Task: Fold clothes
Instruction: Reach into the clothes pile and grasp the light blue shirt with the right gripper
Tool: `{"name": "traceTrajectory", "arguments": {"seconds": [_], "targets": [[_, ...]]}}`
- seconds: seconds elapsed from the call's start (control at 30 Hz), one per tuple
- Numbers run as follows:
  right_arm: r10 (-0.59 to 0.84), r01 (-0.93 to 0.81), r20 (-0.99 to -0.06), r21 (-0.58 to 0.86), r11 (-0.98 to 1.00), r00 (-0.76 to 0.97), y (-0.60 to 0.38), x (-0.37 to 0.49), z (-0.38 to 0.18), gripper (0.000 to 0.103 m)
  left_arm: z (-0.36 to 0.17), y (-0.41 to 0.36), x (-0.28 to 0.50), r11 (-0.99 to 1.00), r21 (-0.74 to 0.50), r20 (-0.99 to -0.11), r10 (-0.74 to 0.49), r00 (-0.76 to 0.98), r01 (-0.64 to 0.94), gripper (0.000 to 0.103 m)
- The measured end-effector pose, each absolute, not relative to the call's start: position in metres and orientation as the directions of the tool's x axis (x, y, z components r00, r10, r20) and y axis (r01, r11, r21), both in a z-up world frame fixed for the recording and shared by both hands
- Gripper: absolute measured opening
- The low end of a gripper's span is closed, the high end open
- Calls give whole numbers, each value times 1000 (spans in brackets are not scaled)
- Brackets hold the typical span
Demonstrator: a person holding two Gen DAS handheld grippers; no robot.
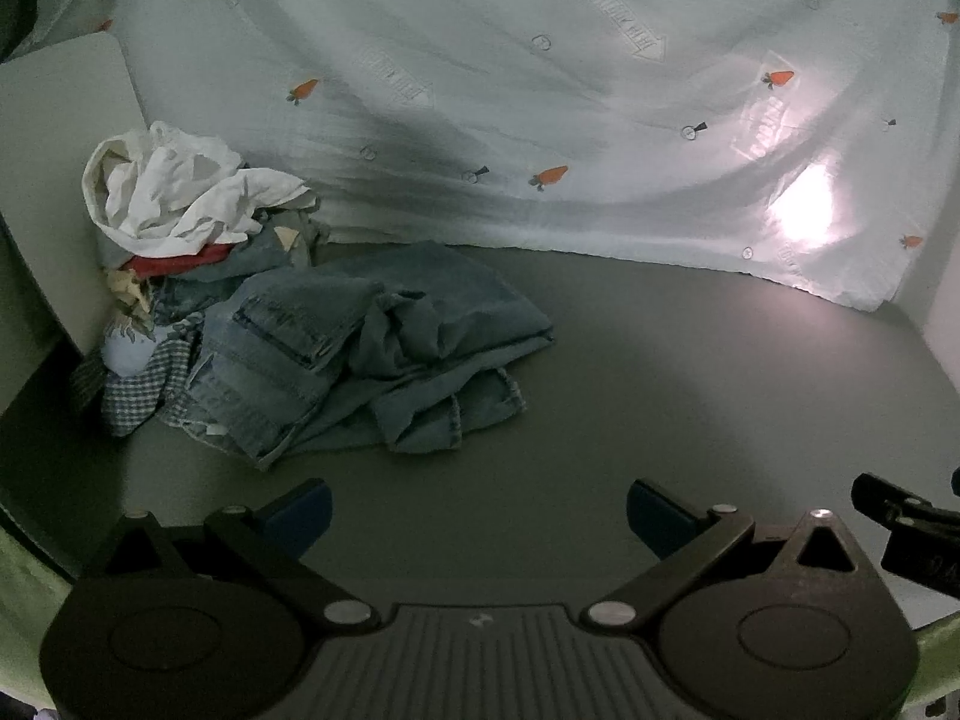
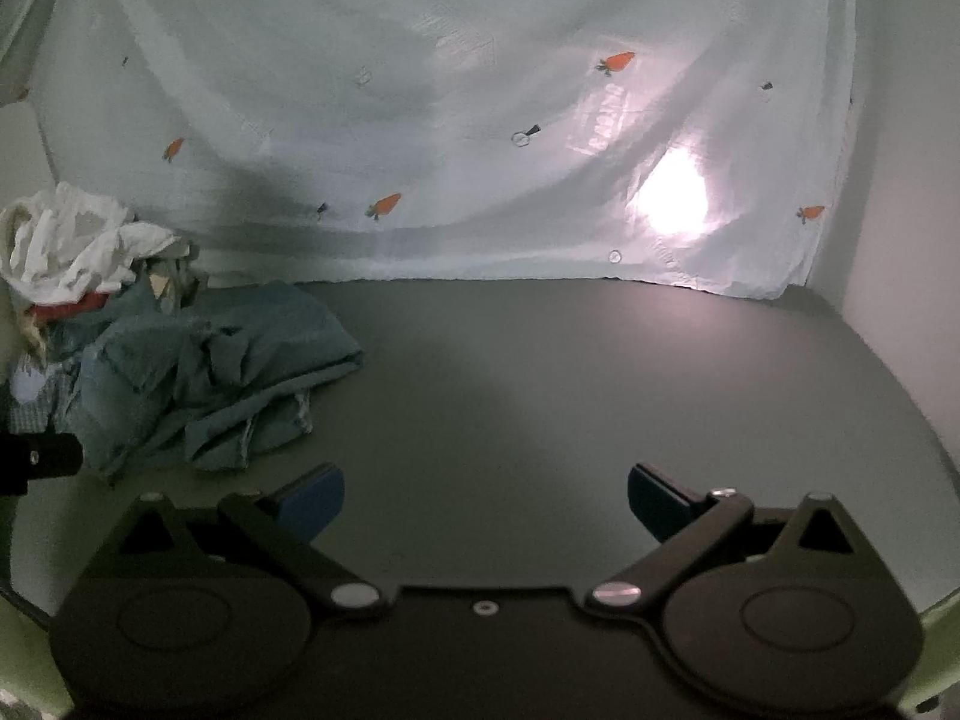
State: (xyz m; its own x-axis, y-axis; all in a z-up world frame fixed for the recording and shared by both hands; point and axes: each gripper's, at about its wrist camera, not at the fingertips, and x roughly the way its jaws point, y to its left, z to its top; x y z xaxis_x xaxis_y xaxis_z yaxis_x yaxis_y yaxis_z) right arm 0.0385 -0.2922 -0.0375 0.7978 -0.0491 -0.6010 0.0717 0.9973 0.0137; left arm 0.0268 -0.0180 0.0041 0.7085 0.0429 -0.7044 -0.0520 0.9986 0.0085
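Left gripper [image 1: 479, 516] and right gripper [image 2: 486, 504]: fingers spread wide, holding nothing, above the tabletop [image 1: 660, 372]. Crumpled jeans [image 1: 372, 342] lie at the far left corner, against the clothes pile [image 1: 180, 210].

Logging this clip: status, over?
Left tool open, empty. Right tool open, empty. Jeans crumpled, unfolded, beside clothes pile at far left. Nothing in the way.

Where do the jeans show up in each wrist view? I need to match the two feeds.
Left wrist: jeans left of centre, mid-height, on the table.
Right wrist: jeans at the left edge, mid-height.
Shared landmark: the white garment topping the pile behind the jeans, against the carrot-print sheet.
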Motion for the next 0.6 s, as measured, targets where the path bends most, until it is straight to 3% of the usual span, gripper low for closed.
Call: {"name": "traceTrajectory", "arguments": {"seconds": [0.07,0.33,0.6], "targets": [[-35,82,-597,51,995,802,-303,43,-38,102,4,-22,32,998,-10,-702,33,711,-56,103],[177,112,-561,441,890,808,-362,71,-74,103,-11,-17,42,986,-128,-713,-15,701,-108,103],[392,179,-516,749,638,762,-334,123,-129,103,-48,77,81,926,-253,-757,-10,653,-279,103]]}}
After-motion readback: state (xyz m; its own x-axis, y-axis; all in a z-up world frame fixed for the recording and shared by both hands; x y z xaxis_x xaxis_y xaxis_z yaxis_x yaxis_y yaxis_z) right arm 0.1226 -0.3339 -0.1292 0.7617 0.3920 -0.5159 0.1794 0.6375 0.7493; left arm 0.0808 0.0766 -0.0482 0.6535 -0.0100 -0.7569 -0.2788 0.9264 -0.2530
